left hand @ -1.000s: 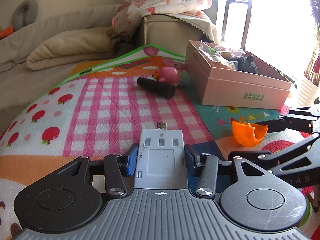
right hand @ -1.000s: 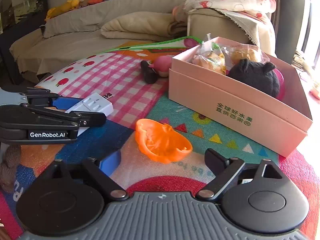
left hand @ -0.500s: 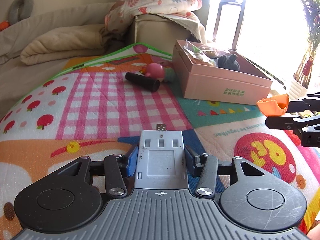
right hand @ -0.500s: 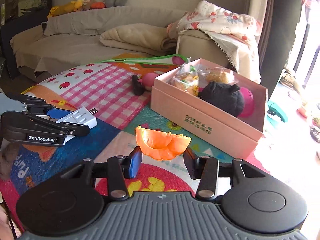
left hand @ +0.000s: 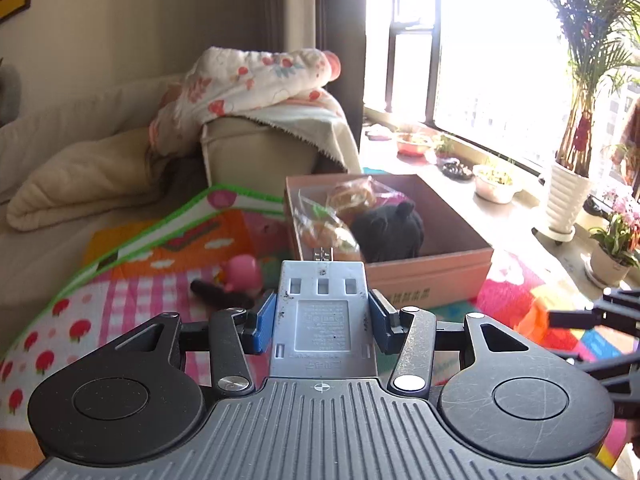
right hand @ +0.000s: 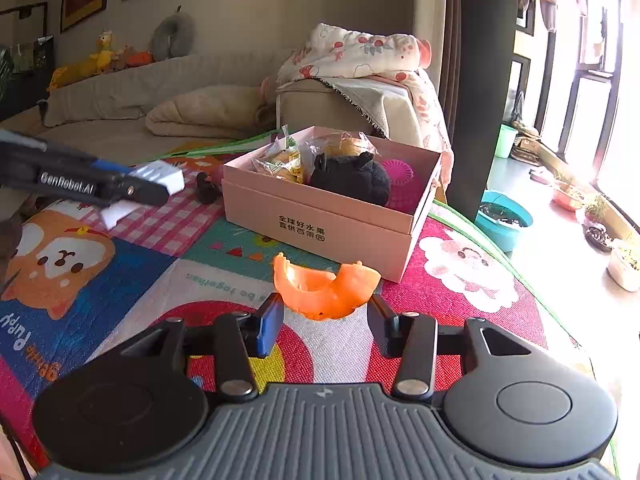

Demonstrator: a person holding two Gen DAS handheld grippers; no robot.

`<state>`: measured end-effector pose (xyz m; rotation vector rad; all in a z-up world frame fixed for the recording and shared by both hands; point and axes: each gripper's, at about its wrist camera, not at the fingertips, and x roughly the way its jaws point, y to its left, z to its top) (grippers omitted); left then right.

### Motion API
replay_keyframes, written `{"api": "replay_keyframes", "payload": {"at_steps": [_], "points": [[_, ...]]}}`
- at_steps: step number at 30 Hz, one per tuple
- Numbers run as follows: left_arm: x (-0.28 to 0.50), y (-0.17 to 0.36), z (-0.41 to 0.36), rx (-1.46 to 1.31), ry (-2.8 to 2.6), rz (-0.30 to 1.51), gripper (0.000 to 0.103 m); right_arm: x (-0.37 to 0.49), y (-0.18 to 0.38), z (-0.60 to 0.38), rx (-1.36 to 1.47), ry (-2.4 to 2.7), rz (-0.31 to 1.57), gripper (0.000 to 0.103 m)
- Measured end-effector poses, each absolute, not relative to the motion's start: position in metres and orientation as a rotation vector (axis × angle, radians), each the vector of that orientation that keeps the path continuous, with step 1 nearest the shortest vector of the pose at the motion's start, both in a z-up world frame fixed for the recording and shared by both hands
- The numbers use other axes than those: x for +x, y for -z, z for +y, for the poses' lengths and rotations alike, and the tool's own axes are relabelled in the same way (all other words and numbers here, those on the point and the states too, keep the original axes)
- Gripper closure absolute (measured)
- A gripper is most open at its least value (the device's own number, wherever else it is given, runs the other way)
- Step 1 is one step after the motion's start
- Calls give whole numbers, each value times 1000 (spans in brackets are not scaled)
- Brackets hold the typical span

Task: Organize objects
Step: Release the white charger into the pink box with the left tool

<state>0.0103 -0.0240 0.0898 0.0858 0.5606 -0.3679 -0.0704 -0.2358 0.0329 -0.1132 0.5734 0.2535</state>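
Two grippers: both loaded.
Left gripper (left hand: 322,314): clamps grey adapter (left hand: 323,320), USB plug forward.
Right gripper (right hand: 325,318): grips orange shell (right hand: 326,290), jagged, possibly broken.

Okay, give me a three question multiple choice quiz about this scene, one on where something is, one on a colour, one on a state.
1. Where is the black plush toy?
A. inside the pink box
B. on the sofa
C. on the play mat

2. What colour is the piece held by the right hand-held gripper?
A. green
B. orange
C. white

3. The left hand-held gripper is:
A. open and bare
B. shut on the white USB adapter
C. resting on the mat

Answers: 1 A, the plush sits between the box walls. 2 B, the orange piece shows between its pads. 3 B, both blue pads press the adapter's sides.
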Motion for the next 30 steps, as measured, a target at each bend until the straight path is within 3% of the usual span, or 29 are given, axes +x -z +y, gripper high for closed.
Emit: {"api": "replay_keyframes", "payload": {"at_steps": [7, 12, 14, 16, 19, 20, 25, 30], "points": [[69, -140, -59, -65, 477, 473, 50, -77, -36, -246, -73, -214, 550, 57], [107, -115, -90, -165, 544, 553, 50, -76, -34, -245, -83, -223, 555, 57], [115, -92, -102, -134, 542, 594, 51, -77, -30, -245, -93, -230, 572, 53], [120, -67, -110, -104, 531, 628, 52, -82, -26, -247, -110, -229, 574, 41], [126, -41, -110, -120, 530, 677, 49, -89, -24, -252, -113, -227, 568, 32], [125, -37, -108, -134, 529, 678, 52, -91, -23, -254, -111, -227, 571, 30], [110, -46, -90, -136, 508, 604, 53, -99, -22, -255, -111, -279, 600, 18], [88, -60, -70, -107, 468, 532, 53, -89, -15, -248, -91, -280, 659, 17]]}}
